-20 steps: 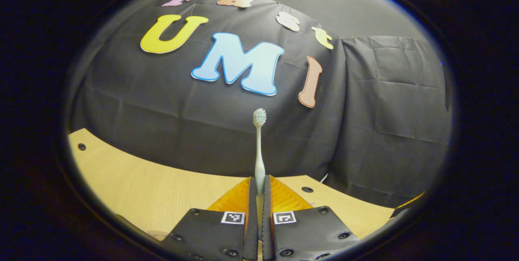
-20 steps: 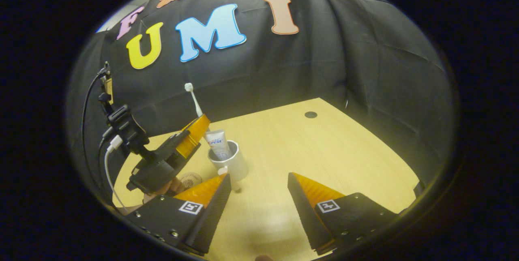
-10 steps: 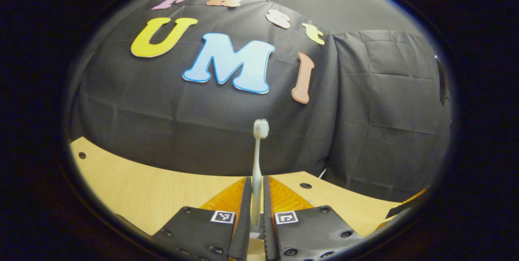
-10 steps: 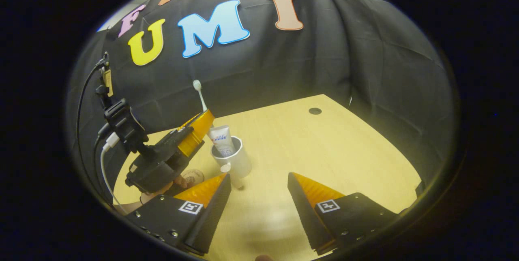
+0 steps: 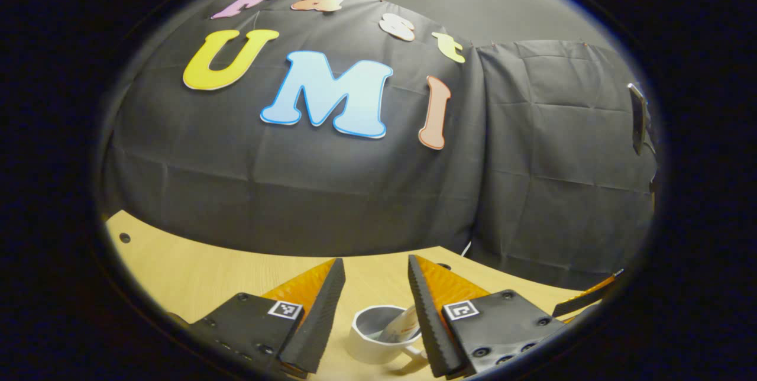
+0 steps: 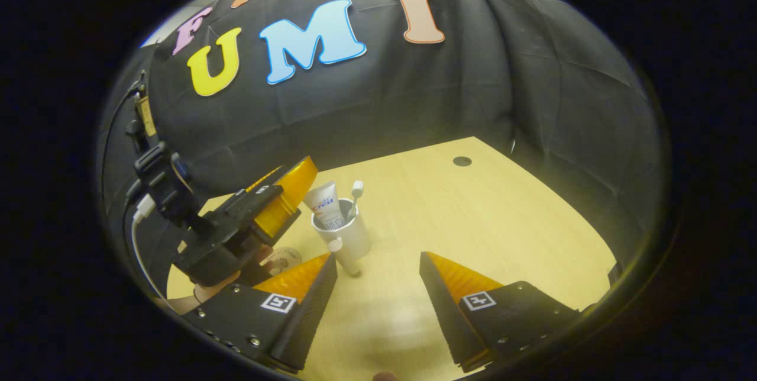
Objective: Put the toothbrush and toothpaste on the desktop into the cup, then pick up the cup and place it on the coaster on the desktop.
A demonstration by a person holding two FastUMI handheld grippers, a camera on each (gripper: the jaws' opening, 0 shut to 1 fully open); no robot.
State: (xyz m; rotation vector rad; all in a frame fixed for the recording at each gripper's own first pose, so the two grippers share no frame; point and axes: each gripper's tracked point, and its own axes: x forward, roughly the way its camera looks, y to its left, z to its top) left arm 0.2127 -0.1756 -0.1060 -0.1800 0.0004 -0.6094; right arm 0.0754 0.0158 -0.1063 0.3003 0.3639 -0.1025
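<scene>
White ceramic-looking cup (image 6: pixel 343 240) standing upright on the pale wooden bench (image 6: pixel 473 221), with the toothpaste (image 6: pixel 325 203) and the toothbrush (image 6: pixel 355 191) both inside, brush head up and leaning on the rim. Loading looks done, so next comes lifting the cup onto the coaster (image 6: pixel 282 260), lying just beside the cup and partly hidden behind the left hand-held gripper (image 6: pixel 278 203). Left hand-held gripper released, jaws spread and empty, hovering just above the cup (image 5: pixel 378 339) in the left gripper view, tube (image 5: pixel 402 328) leaning toward the right-side finger. Right hand-held gripper (image 6: pixel 378 286) also released and empty, jaws wide, near the cup's handle side. Best to grip the cup low on the wall or across the rim where no tube or brush sits, squeezing gently to avoid slipping on the smooth glaze. Worth keeping it upright during the short carry, since the tall contents could tip it. Should be lowered flat and centred on the coaster before letting go.
</scene>
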